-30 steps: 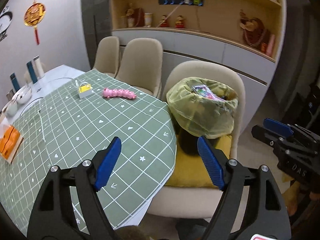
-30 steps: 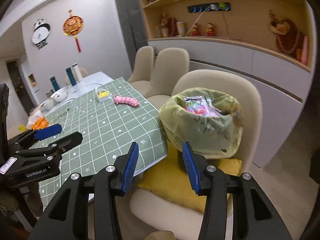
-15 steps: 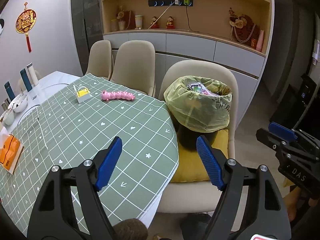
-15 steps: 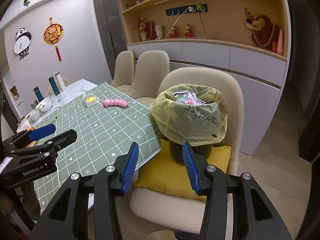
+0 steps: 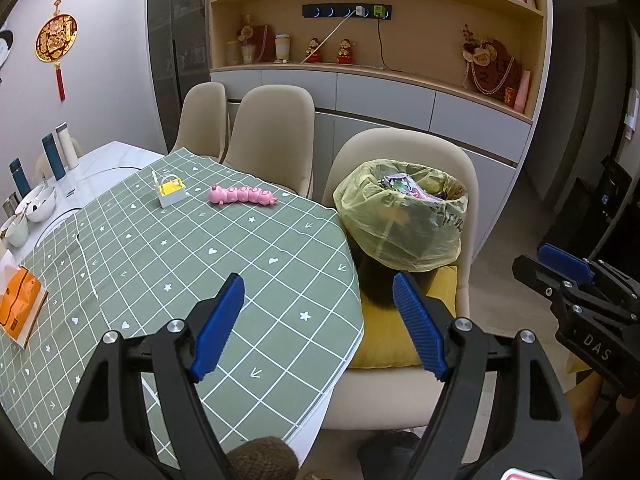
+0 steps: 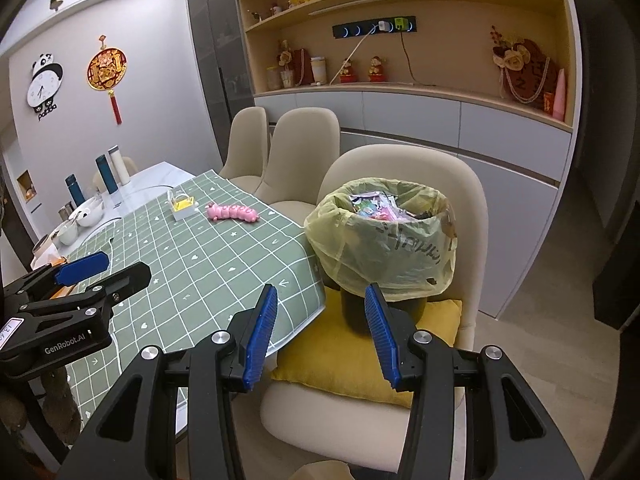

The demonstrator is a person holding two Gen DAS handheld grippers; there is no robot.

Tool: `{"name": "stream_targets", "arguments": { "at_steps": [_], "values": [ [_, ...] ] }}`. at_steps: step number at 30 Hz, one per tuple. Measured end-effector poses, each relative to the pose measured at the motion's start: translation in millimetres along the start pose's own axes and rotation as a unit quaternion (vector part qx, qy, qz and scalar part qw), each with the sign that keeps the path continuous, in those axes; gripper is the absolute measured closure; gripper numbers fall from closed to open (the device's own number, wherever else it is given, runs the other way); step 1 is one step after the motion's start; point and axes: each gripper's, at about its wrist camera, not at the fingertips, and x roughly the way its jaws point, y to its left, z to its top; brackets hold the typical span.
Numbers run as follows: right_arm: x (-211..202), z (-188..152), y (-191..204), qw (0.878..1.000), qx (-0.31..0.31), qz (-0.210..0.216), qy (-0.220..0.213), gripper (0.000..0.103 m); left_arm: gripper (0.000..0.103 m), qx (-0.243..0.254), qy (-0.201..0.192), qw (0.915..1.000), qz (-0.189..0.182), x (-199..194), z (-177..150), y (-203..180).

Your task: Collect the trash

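A black bin lined with a yellow bag stands on a yellow cushion on a beige chair, next to the table; colourful wrappers fill its top. It also shows in the right wrist view. My left gripper is open and empty, held above the table's near edge, short of the bin. My right gripper is open and empty, in front of the bin and cushion. Each gripper shows at the other view's side.
A green checked cloth covers the table. On it lie a pink caterpillar toy, a small white box with yellow inside and an orange tissue pack. Bowls and bottles stand far left. Two more chairs stand behind.
Both grippers have pulled back and risen from the bin, which now looks smaller and farther. Both stay open and empty.
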Motion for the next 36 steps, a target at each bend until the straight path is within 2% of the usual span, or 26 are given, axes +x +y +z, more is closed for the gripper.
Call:
{"name": "stream_targets", "arguments": {
  "at_steps": [36],
  "values": [
    [-1.4, -0.2, -7.3, 1.0, 0.001, -0.007, 0.001, 0.06, 0.03, -0.002, 0.003, 0.9999, -0.014, 2.8, -0.3, -6.9]
  ]
}}
